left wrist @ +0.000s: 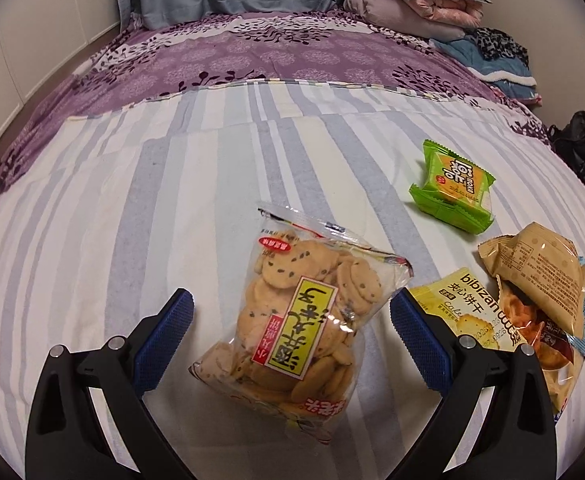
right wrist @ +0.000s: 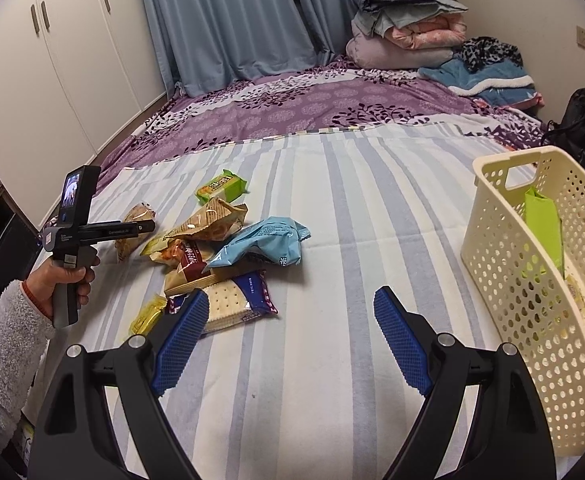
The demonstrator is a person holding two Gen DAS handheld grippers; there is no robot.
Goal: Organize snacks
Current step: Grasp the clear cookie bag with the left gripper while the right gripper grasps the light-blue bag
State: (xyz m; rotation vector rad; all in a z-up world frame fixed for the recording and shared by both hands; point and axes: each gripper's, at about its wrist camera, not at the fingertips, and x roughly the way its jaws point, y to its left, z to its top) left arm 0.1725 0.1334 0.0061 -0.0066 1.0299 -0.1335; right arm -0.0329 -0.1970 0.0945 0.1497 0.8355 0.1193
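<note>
A clear bag of round cookies (left wrist: 304,320) with a yellow label lies on the striped bedcover. My left gripper (left wrist: 291,297) is open above it, one blue pad on each side, neither pressing it. To its right lie a green packet (left wrist: 452,184), a yellow biscuit packet (left wrist: 464,308) and a tan bag (left wrist: 544,276). In the right wrist view my right gripper (right wrist: 291,296) is open and empty over bare cover. A cracker pack (right wrist: 232,300) and a blue packet (right wrist: 264,242) lie at its left. The cream perforated basket (right wrist: 532,280) at the right holds a green packet (right wrist: 544,220).
A hand in a fuzzy white sleeve (right wrist: 4,344) holds the left gripper's handle (right wrist: 72,248) beside the snack pile. Folded blankets (right wrist: 408,32) are stacked at the bed's far right. A black bag (right wrist: 584,128) sits beyond the basket. White wardrobes (right wrist: 52,60) line the left wall.
</note>
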